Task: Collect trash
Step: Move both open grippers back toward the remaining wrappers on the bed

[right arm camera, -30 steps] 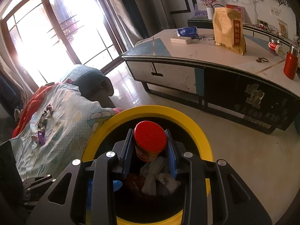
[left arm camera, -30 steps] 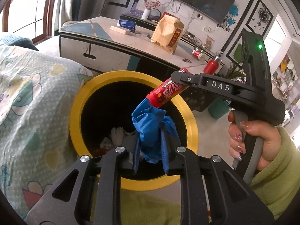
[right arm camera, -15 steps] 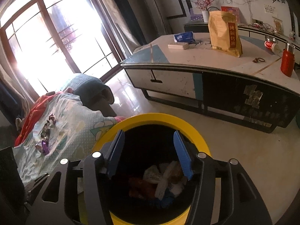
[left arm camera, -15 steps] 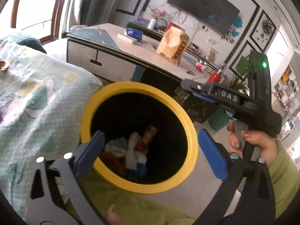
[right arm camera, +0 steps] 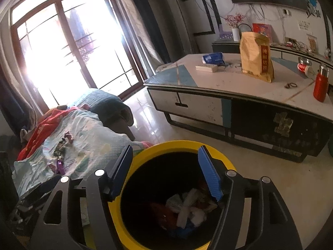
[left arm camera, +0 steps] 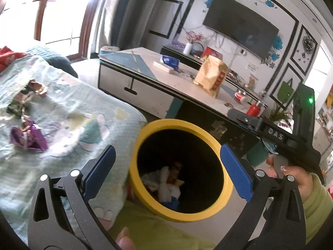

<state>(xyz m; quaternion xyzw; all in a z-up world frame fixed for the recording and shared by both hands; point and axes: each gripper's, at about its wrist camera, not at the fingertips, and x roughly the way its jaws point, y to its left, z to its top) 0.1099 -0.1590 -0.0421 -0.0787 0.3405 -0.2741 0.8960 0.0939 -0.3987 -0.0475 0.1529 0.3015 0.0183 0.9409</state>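
Observation:
A black bin with a yellow rim [left arm camera: 220, 145] stands on the floor beside a bed. Dropped trash [left arm camera: 168, 185] lies at its bottom: white tissue, a red tube and a blue glove. My left gripper [left arm camera: 166, 171] hangs above the bin's near edge, open wide with nothing between its blue pads. In the right wrist view my right gripper [right arm camera: 166, 171] hovers over the same bin's rim [right arm camera: 181, 143]. Its jaws are opening and nothing is between them, with the trash pile [right arm camera: 187, 210] below. Candy wrappers, one purple [left arm camera: 29, 137], lie on the pale bedspread [left arm camera: 62, 112].
A hand [left arm camera: 291, 177] in a green sleeve grips the right tool's handle beside the bin. A low coffee table [right arm camera: 249, 87] behind the bin carries a yellow bag [right arm camera: 256, 56], a red bottle [right arm camera: 320, 87] and small items. More wrappers [right arm camera: 62, 145] lie on the bed.
The left gripper let go of the blue glove and the right let go of the red tube, and both fell into the bin. Both grippers rose, and the left swung toward the bed.

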